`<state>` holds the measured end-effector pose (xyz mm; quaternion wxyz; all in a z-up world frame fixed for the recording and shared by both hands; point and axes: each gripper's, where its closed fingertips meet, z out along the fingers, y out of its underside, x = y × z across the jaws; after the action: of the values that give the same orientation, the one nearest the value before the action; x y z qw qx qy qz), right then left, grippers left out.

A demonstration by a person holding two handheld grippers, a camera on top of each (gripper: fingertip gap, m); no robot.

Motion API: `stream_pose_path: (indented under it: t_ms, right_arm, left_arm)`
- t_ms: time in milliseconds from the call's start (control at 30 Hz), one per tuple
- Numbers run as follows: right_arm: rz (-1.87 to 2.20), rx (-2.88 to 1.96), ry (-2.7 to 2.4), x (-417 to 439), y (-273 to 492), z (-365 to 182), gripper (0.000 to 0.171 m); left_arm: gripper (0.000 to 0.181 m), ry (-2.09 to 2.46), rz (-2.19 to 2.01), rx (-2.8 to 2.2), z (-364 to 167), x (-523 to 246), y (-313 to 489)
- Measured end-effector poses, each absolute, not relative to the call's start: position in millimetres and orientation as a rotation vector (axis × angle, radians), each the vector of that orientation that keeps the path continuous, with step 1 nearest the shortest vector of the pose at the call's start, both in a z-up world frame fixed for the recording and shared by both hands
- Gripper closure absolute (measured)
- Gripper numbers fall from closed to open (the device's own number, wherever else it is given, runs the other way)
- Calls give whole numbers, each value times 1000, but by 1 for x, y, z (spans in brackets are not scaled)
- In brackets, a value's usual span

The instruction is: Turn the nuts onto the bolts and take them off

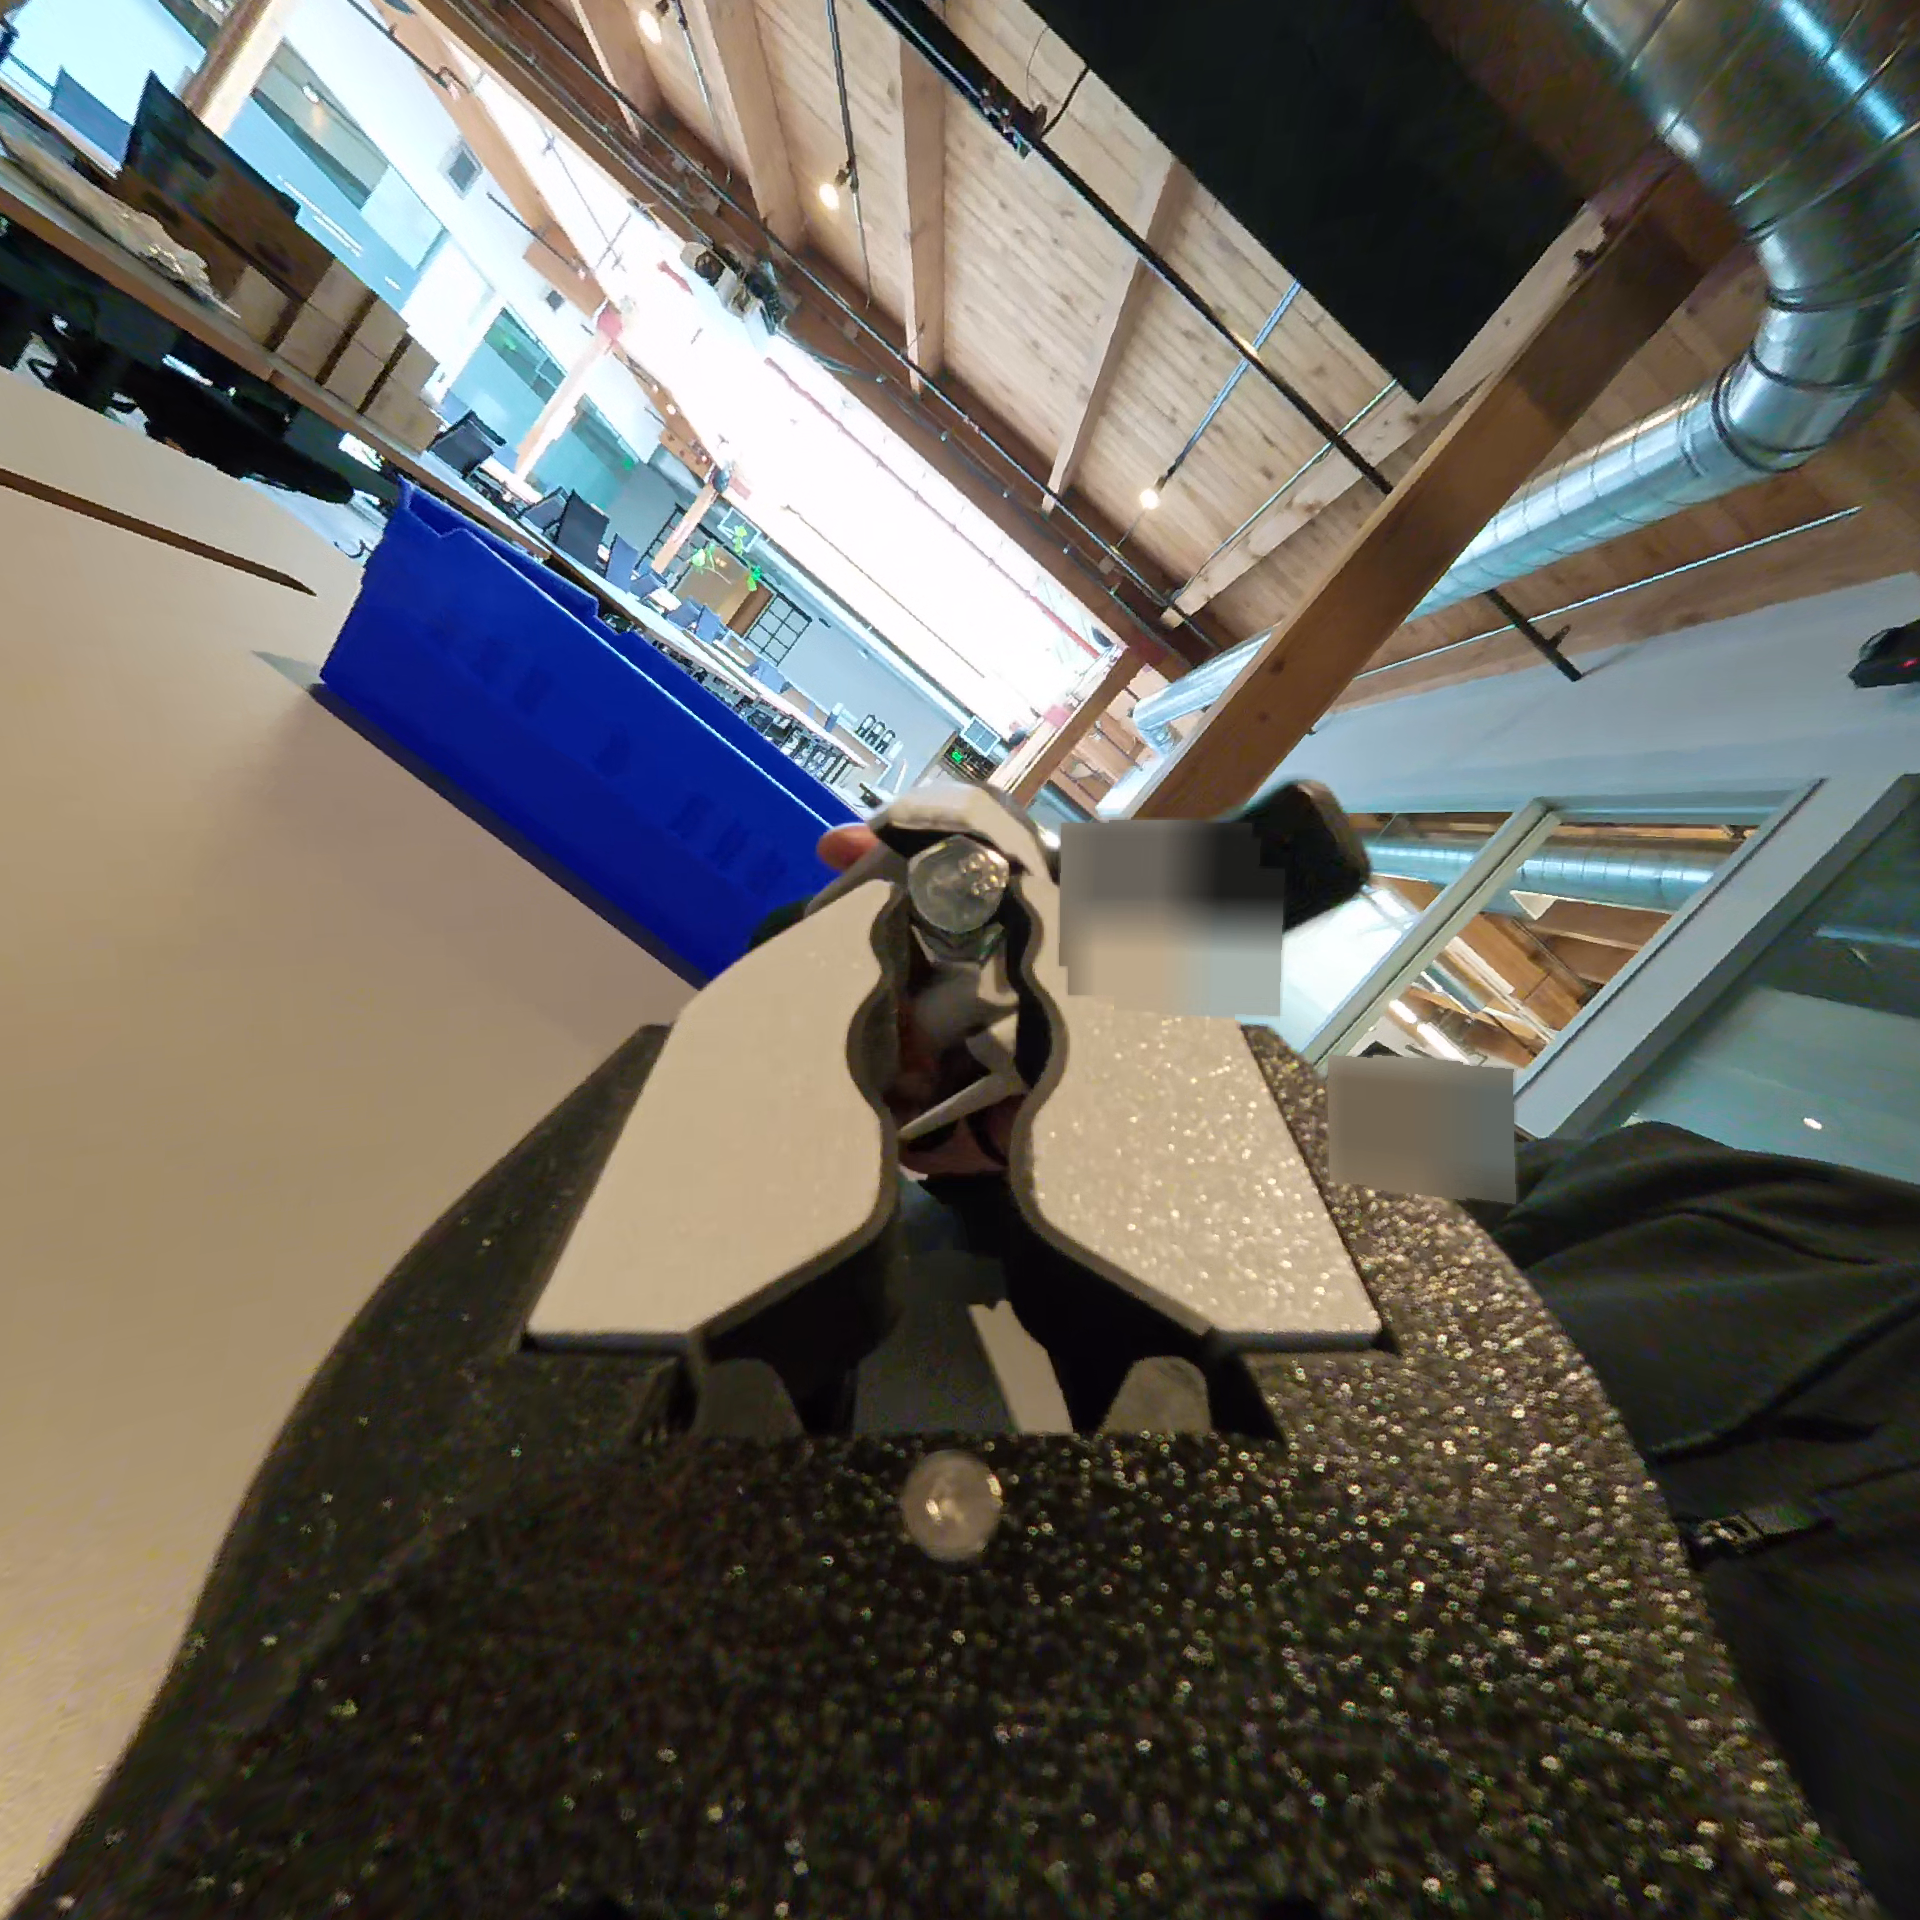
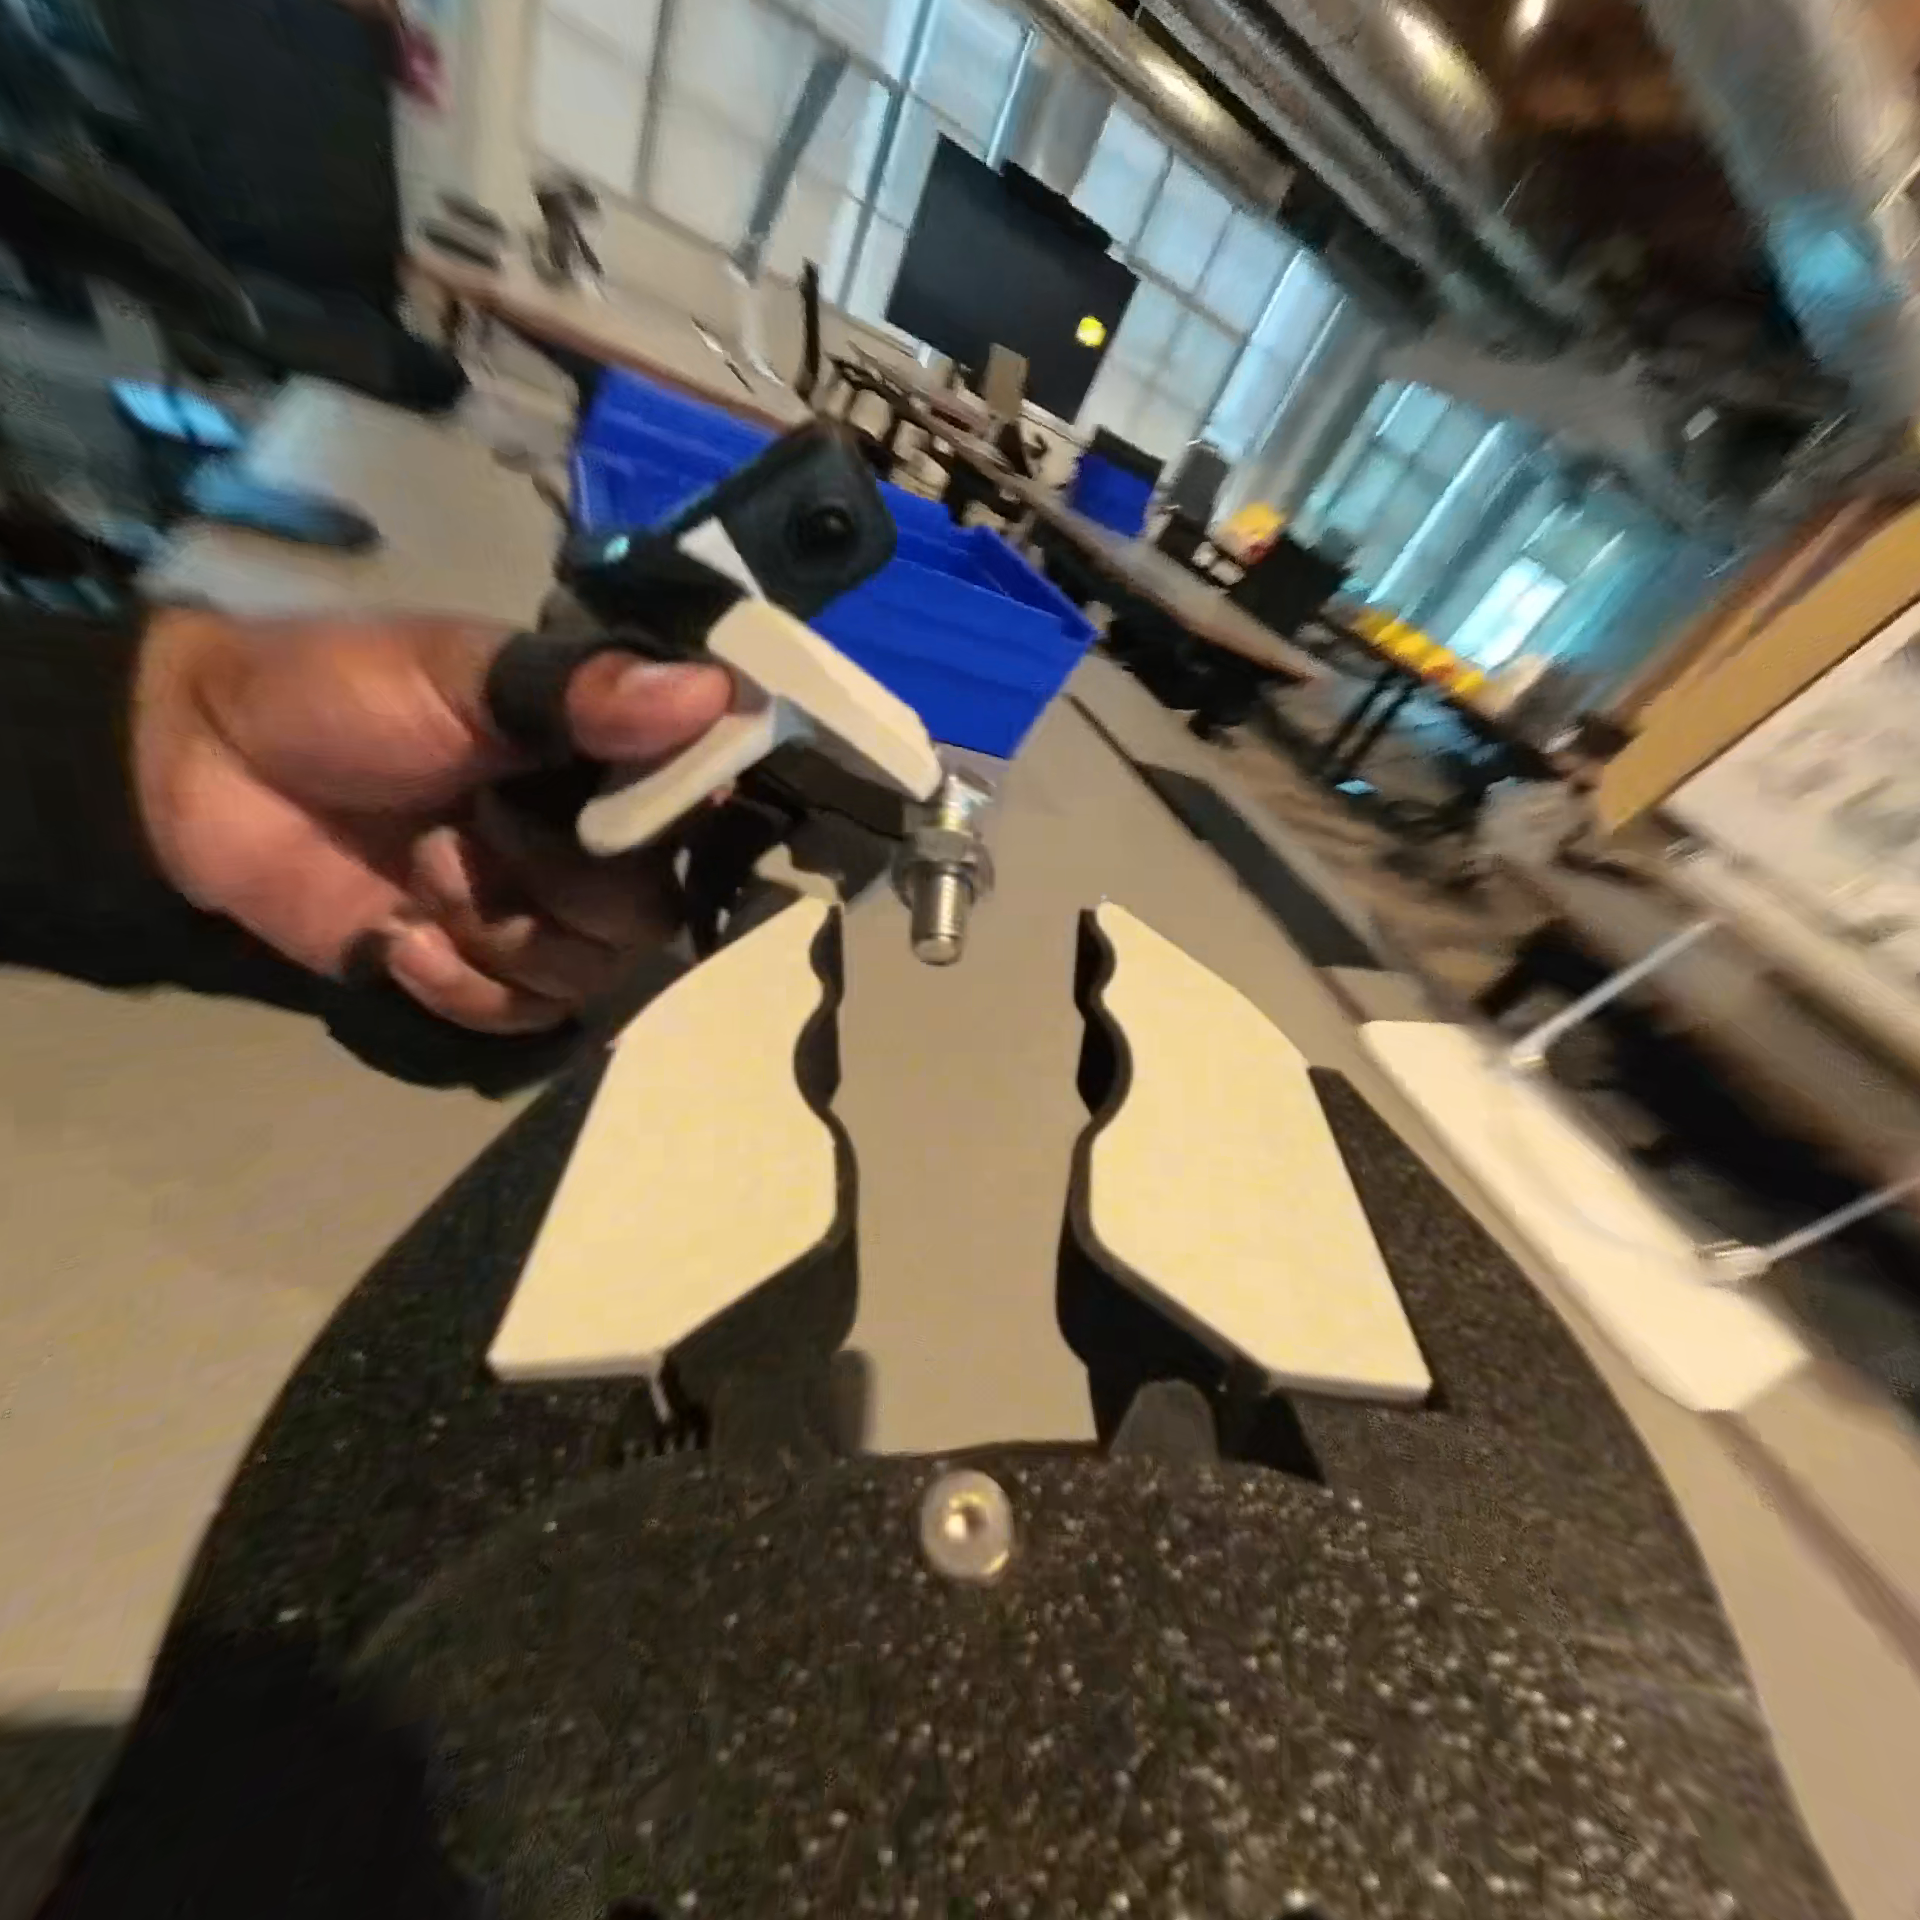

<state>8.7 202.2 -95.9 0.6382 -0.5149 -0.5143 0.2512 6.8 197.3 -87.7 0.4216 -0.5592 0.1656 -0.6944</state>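
Light grey table [image 2: 260,1195], matte top. Blue plastic bin [image 2: 935,623] sits on its far part; in the left wrist view the same blue bin [image 1: 582,748] stands at the table's [image 1: 208,935] edge. White flat block [image 2: 1558,1195] with thin rods lies at right.

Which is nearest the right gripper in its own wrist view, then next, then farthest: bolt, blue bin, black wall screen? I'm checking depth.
From the right gripper:
1. Bolt, just ahead of its open jaws, held by the left gripper.
2. Blue bin, behind it on the table.
3. Black screen, far back by the windows.
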Motion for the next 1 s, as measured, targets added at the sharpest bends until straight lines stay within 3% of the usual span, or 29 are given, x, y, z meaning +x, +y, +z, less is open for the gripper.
stream_pose_path:
  t_ms: [167, 267, 400, 667, 867, 1000]
  right_arm:
    - [147, -1037, -1269, 2, 200, -106, 139]
    - [145, -1055, -1239, 5, 204, -103, 153]
    - [425, -1172, -1218, 5, 202, -105, 154]
    - [1496, -1431, -1007, 6, 189, -101, 154]
    - [1034, -1329, -1100, 3, 196, -101, 129]
    - [632, -1244, -1157, 6, 205, -105, 127]
  left_arm:
    - [165, 426, -1725, -1431, -91, 9, 198]
    - [165, 440, -1715, -1444, -93, 11, 197]
    - [165, 462, -1687, -1460, -94, 13, 197]
    - [165, 496, -1682, -1447, -92, 16, 193]
    - [165, 418, -1731, -1393, -86, 6, 198]
    - [165, 420, -1739, -1397, -87, 7, 197]
